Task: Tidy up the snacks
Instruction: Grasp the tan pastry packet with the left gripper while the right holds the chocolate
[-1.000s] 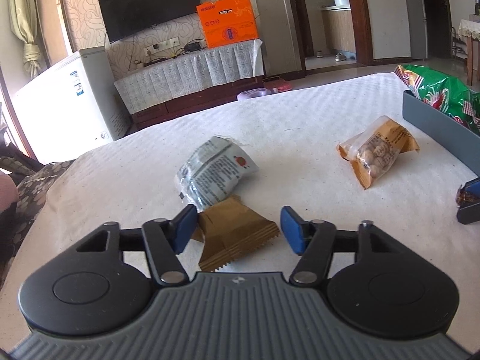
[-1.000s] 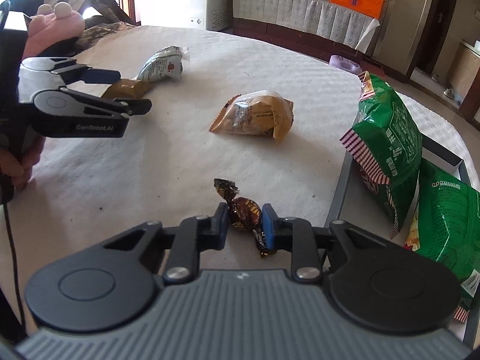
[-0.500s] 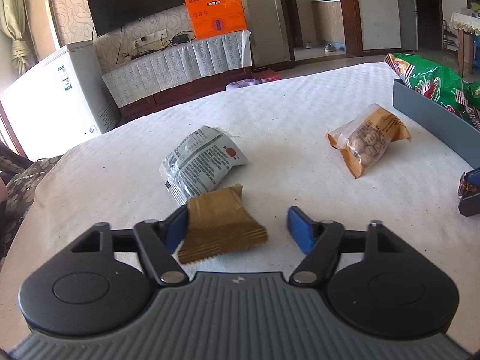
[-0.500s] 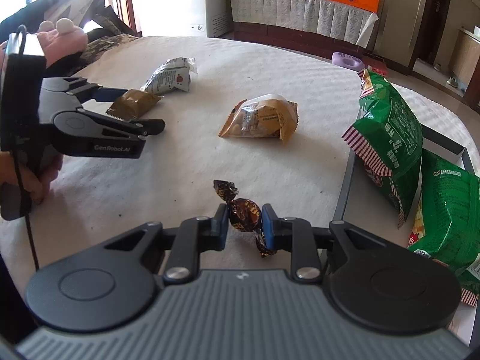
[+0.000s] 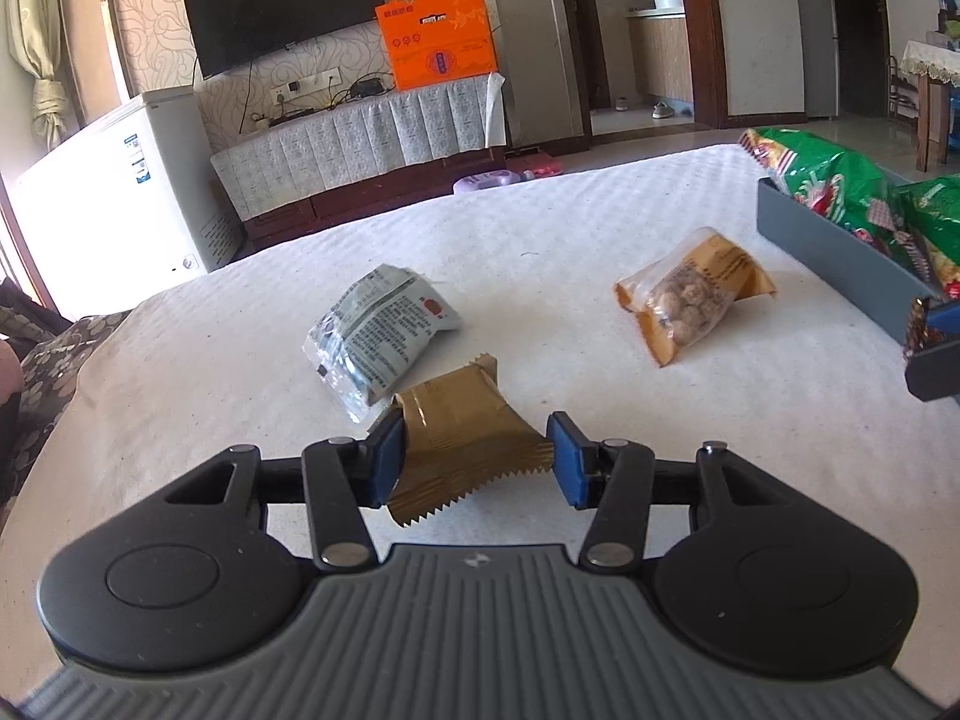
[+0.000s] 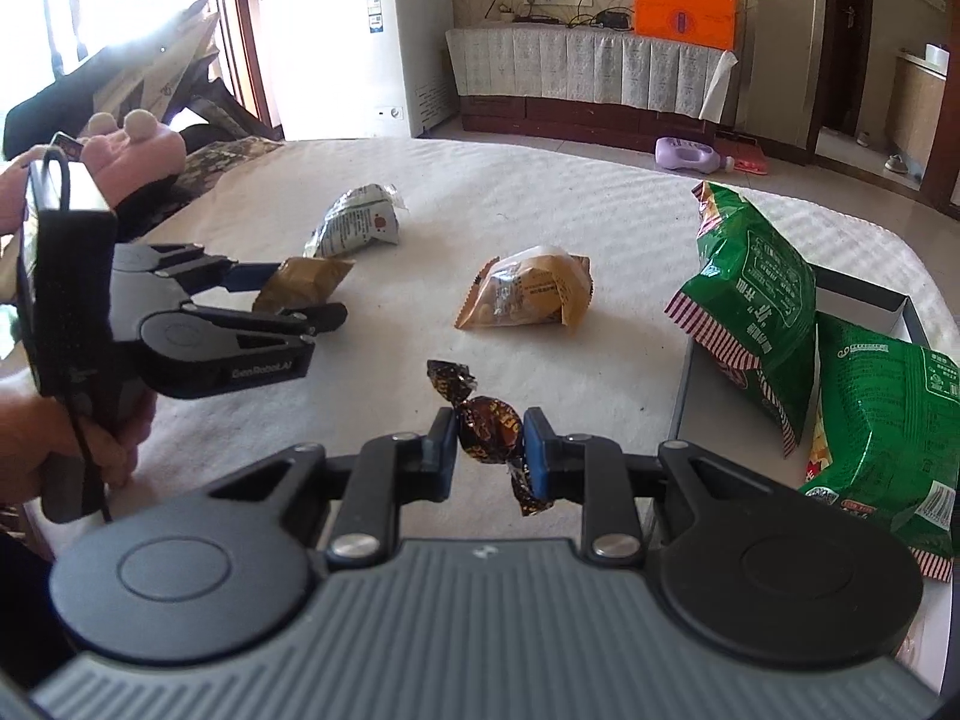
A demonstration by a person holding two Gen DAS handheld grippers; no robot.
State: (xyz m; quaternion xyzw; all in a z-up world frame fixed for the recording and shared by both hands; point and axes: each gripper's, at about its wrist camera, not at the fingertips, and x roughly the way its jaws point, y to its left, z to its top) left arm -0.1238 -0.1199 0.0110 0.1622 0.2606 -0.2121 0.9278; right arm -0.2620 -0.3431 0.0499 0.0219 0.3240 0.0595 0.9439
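My left gripper (image 5: 474,457) is shut on a brown square snack packet (image 5: 462,426), both blue pads touching its sides; it also shows in the right wrist view (image 6: 303,285). My right gripper (image 6: 487,443) is shut on a dark brown wrapped candy (image 6: 486,429) and holds it above the white tablecloth, left of the grey tray (image 6: 681,396). A silver-grey packet (image 5: 378,330) and an orange nut bag (image 5: 690,300) lie on the cloth ahead of the left gripper. Two green snack bags (image 6: 756,300) sit in the tray.
The tray's grey wall (image 5: 840,252) stands at the right of the left wrist view. The table (image 6: 600,204) drops off at its far rounded edge. A white freezer (image 6: 354,60) and a TV cabinet (image 5: 360,138) stand beyond.
My left gripper slid forward around the brown packet and closed its jaws onto it. My right gripper kept its hold on the candy and lifted slightly.
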